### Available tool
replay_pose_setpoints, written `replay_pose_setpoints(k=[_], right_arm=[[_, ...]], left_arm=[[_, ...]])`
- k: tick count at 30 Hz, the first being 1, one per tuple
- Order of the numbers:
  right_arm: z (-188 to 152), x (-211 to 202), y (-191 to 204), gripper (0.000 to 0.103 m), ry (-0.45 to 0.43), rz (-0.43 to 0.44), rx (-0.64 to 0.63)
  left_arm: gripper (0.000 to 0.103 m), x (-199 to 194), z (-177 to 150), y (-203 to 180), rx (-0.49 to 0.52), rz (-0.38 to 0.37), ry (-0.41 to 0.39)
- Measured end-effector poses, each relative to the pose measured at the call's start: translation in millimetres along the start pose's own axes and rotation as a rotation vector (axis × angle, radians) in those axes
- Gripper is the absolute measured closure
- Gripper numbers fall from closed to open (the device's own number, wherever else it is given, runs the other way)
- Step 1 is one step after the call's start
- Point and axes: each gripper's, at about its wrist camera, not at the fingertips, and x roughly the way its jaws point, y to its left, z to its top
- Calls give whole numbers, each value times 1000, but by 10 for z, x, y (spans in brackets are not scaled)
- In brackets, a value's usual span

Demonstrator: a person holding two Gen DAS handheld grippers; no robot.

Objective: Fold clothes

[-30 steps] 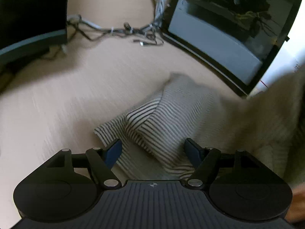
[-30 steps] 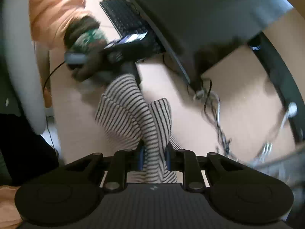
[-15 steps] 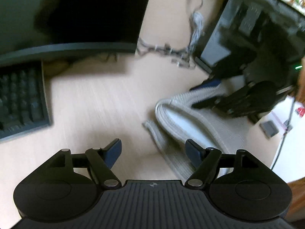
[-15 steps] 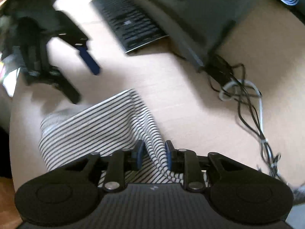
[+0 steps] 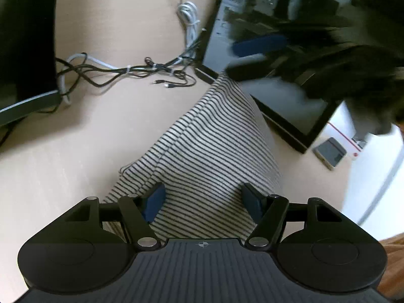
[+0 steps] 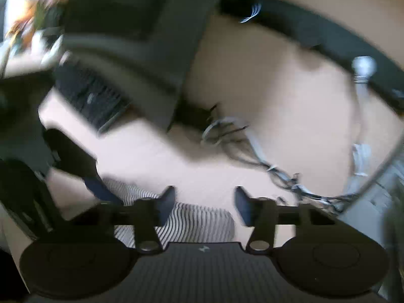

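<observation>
a: on the desk (image 5: pixel 106 131), between both wide, empty grippers — left (image 5: pixel 204 199), right (image 6: pixel 204 203) — lies the striped garment (image 5: pixel 209 149), folded over.
b: soft, light, limp, i'd judge; pinch a doubled edge.

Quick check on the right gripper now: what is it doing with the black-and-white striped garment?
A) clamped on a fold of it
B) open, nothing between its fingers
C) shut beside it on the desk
B: the right gripper shows its fingers spread apart above the black-and-white striped garment, gripping nothing.
</observation>
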Motion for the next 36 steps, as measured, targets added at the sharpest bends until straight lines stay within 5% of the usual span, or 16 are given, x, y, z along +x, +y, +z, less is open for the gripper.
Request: replay_pose_setpoints(k=[2,7,10,17,24,28,36], right_arm=[[-95,-15,-9,70,-5,-9,100],[-651,670,-102,70,163,-54,348],[-736,735,-239,69,149,-47,495],[-595,204,-87,69,90,-25,448],[-980,489,154,69,149,-90,531],[-924,362,117,69,133,-93,565],[-1403,-53,-128,41,200,-5,999]], left_arm=[[28,9,-2,17,9,-8,6],[26,70,-41,58,10,-14,10],[25,80,-24,52,9,-11,17],[24,66,-57,73,22,-15,19],[19,-9,4,34,61,-16,-6],[21,-53,42,8,85,-16,-20],[18,-63,266,139,77,52,-73]])
